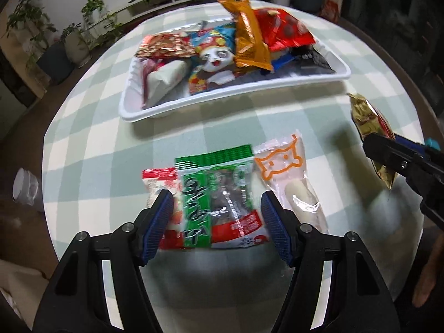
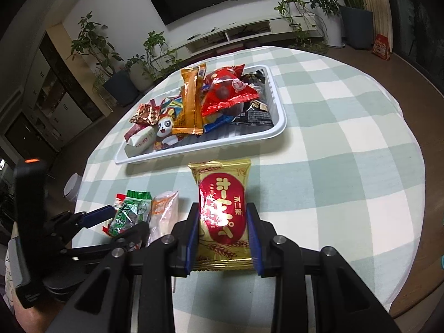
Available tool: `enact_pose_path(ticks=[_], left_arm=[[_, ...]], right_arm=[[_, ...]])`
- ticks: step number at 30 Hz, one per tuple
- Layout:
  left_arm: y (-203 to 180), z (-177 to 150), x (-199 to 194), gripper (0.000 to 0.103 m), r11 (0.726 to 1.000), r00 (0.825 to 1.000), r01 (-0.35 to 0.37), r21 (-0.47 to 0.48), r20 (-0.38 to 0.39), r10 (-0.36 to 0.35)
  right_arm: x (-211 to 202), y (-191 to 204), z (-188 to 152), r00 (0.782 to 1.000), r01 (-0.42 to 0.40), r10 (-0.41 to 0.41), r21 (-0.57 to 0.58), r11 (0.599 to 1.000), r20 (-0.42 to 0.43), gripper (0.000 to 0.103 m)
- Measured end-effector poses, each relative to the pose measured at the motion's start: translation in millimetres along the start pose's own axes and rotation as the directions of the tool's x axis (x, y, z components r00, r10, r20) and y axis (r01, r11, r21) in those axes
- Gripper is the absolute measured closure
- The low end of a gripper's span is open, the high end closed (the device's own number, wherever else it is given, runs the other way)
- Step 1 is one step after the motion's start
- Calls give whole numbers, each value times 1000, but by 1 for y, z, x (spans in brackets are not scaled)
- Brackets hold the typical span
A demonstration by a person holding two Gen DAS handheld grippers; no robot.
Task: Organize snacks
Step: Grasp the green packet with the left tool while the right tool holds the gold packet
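A white tray point(image 1: 236, 97) full of snack packets stands at the back of the checked table; it also shows in the right wrist view point(image 2: 222, 141). My left gripper point(image 1: 216, 202) is open, its jaws on either side of a green and red snack packet point(image 1: 222, 202) lying on the table. A clear packet with an orange cat drawing point(image 1: 285, 177) lies just to its right. My right gripper point(image 2: 223, 216) is shut on a gold and red snack packet point(image 2: 222, 211) and holds it above the table. That packet also shows in the left wrist view point(image 1: 369, 122).
The round table has a green and white checked cloth point(image 2: 333, 138). A white cup point(image 1: 25, 186) stands off the table's left edge. Potted plants point(image 2: 116, 63) and a TV cabinet point(image 2: 249, 33) stand behind the table.
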State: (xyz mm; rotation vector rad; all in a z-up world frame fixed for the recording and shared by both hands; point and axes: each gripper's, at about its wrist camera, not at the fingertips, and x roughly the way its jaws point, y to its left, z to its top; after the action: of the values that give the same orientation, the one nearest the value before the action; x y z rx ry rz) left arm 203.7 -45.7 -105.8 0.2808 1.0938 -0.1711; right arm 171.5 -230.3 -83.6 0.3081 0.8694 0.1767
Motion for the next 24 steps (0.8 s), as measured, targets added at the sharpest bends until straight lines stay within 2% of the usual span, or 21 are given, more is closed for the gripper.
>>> enact_pose_path(ticks=[7, 9, 13, 20, 24], left_arm=[[-13, 1, 4, 39, 997, 999, -37, 70, 6, 37], [-13, -1, 3, 51, 997, 1000, -19, 79, 9, 18], [-20, -4, -2, 58, 994, 1000, -6, 110, 3, 5], [-2, -12, -8, 68, 996, 997, 70, 55, 6, -71], [5, -18, -12, 69, 995, 995, 96, 34, 16, -97]], right_arm=[[-1, 1, 0, 1000, -11, 11, 2, 1000, 4, 69], [-1, 1, 0, 1000, -12, 12, 2, 1000, 4, 69], [-1, 0, 0, 1000, -11, 11, 4, 1000, 4, 69], [-3, 0, 1, 1000, -17, 17, 14, 1000, 8, 69], [-3, -2, 1, 1000, -19, 19, 18, 1000, 12, 69]])
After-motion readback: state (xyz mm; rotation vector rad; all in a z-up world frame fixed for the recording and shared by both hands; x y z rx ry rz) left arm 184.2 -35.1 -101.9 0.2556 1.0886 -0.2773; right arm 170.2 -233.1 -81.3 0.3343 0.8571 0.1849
